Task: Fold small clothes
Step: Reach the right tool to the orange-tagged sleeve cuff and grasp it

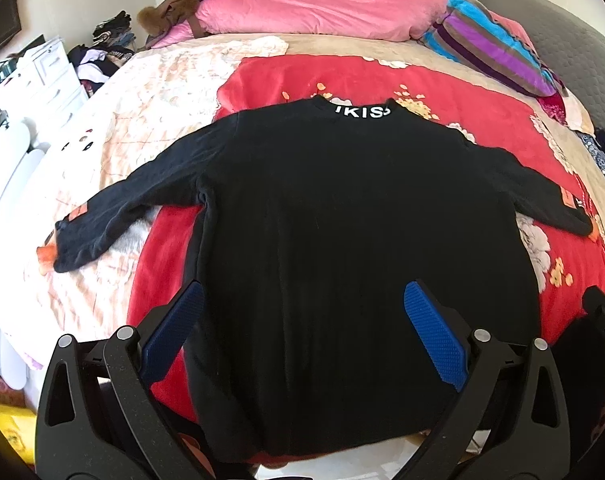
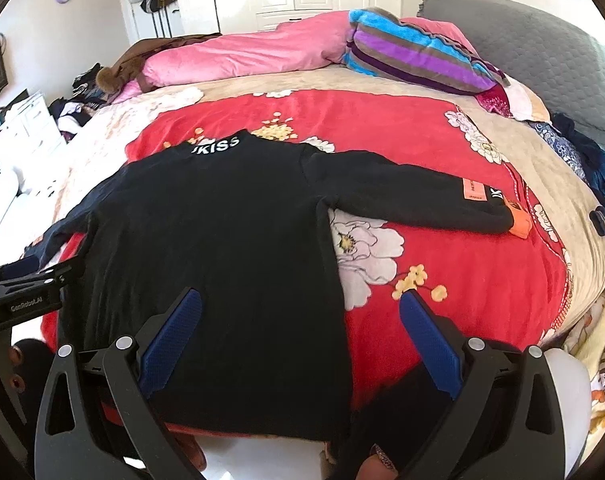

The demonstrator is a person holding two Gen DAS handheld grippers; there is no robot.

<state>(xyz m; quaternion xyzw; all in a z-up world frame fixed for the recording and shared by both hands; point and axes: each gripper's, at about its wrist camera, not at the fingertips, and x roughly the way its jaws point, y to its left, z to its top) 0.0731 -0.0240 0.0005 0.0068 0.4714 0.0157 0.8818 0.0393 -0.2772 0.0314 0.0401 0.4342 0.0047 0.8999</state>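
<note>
Black sweater (image 1: pixel 342 216) flat on bed (image 1: pixel 482 120), hem overhanging edge. Left gripper (image 1: pixel 302 320), right gripper (image 2: pixel 300 324): jaws spread, empty. Risk: careless hem pinch drags sweater off bed.

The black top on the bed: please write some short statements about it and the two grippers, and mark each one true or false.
1. The black top lies spread flat, both sleeves out to the sides. True.
2. The left gripper is shut on the hem. False: its jaws stand wide open and hold nothing.
3. White letters run along the collar. True.
4. The top rests on a plain blue blanket. False: the blanket is red with flowers.
5. The right gripper is open. True.
6. The sleeve has already been folded over the body. False: it lies stretched out.
</note>
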